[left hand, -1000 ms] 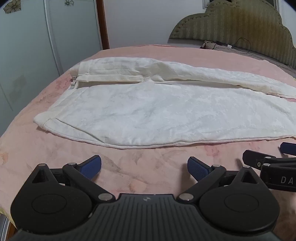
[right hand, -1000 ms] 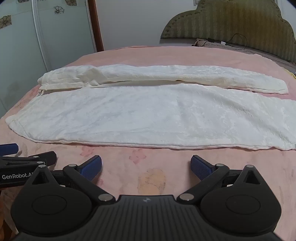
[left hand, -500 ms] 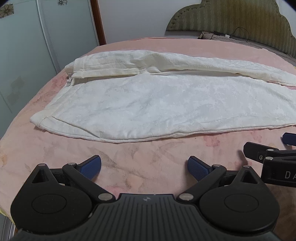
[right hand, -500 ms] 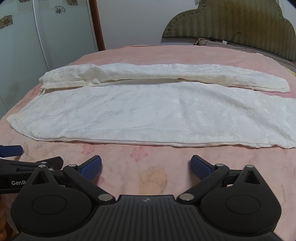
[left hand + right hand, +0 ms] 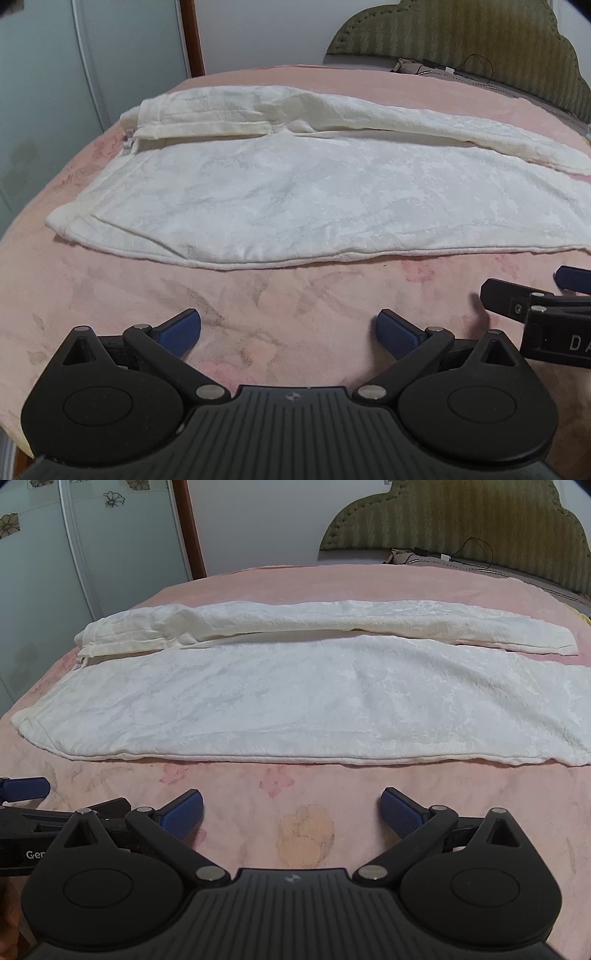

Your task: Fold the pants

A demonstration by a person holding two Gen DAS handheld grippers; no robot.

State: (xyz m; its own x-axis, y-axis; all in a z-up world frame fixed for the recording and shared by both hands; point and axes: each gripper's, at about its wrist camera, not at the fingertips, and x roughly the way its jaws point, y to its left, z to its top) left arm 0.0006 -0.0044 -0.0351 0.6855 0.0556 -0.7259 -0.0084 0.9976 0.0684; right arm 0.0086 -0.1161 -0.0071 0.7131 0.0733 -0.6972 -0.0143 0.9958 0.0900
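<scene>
On the bed (image 5: 332,590), the white pants (image 5: 295,701) lie spread flat across the pink blanket, lengthwise left to right. Waistband end is at the left of the pants, leg cuffs at the right. Near leg is flat and wide; the far leg (image 5: 332,622) lies bunched as a narrower strip along the near leg's far edge, partly overlapping it at the waistband. Nothing is folded over yet.

Your left gripper (image 5: 289,330) sits over bare blanket on the near side of the pants, roughly opposite the waistband half. Its blue fingers (image 5: 181,329) are spread wide apart, holding nothing, not touching the fabric.

Your right gripper (image 5: 291,810) is also on the near side of the pants, opposite their middle. Fingers (image 5: 400,811) wide apart, nothing between them, clear of the near hem.

Both grippers are just beside each other: the right one shows at the right edge of the left wrist view, the left one at the left edge of the right wrist view.

Beyond the pants: green padded headboard (image 5: 461,517) at the far right, a cable (image 5: 465,555) lying in front of it, and a frosted wardrobe door (image 5: 74,554) with flower prints at the far left.
</scene>
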